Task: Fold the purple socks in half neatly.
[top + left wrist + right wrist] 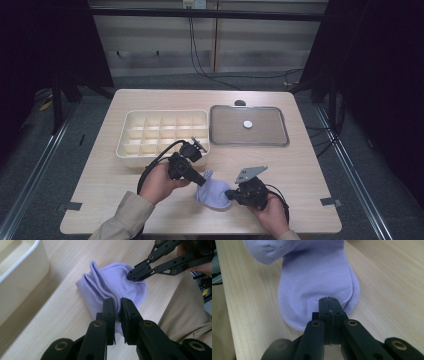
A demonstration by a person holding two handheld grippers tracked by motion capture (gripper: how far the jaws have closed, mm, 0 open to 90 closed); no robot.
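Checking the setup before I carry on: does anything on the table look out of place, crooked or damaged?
Nothing stands out. The lilac sock lies folded on the table, pinched by the left claw and the right claw. The divided box and the tray sit square side by side, and a small white disc lies in the tray.

Sock (317,282) top cut off by frame edge.

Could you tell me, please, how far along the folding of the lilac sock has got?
Done: the lilac sock already lies doubled over on the table. In hand: the left tongs pinch its folded edges, and the right tongs are shut on its rounded end. Left: probably finishing the fold and placing it in the compartment box, whose cells look empty.
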